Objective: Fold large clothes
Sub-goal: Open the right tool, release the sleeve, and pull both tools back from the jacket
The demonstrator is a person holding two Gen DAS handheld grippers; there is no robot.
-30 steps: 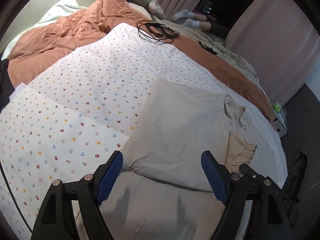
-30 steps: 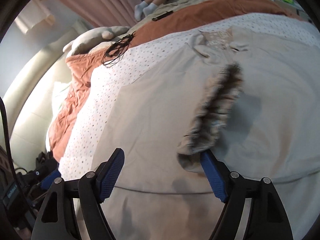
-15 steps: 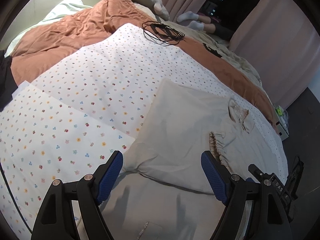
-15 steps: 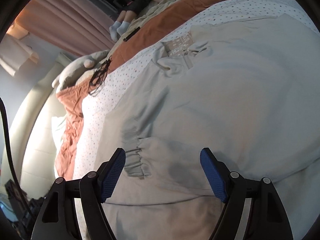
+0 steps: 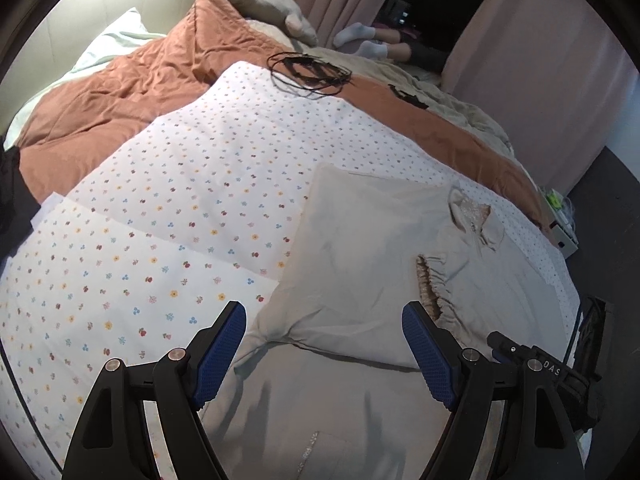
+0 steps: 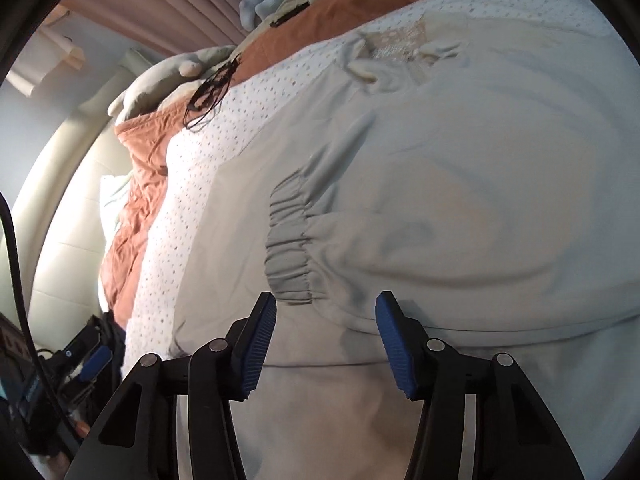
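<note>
Garment: pale beige jacket (image 5: 360,240) with gathered elastic cuff (image 6: 290,236), flat on floral-print bedsheet (image 5: 180,200).
Left gripper (image 5: 324,352): jaws apart, over the jacket.
Right gripper (image 6: 326,340): jaws closing just below the cuff, nothing clamped.

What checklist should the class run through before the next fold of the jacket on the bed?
1. Jacket lying flat on the bed: ok.
2. Sleeve folded across the body, cuff on top: ok.
3. Left gripper open, nothing between its fingers: ok.
4. Right gripper clear of the cuff: ok; its jaws are closing, pads not on cloth.
5. Coiled cable away from the jacket: ok.
6. Far sleeve folded in: cannot tell.
</note>
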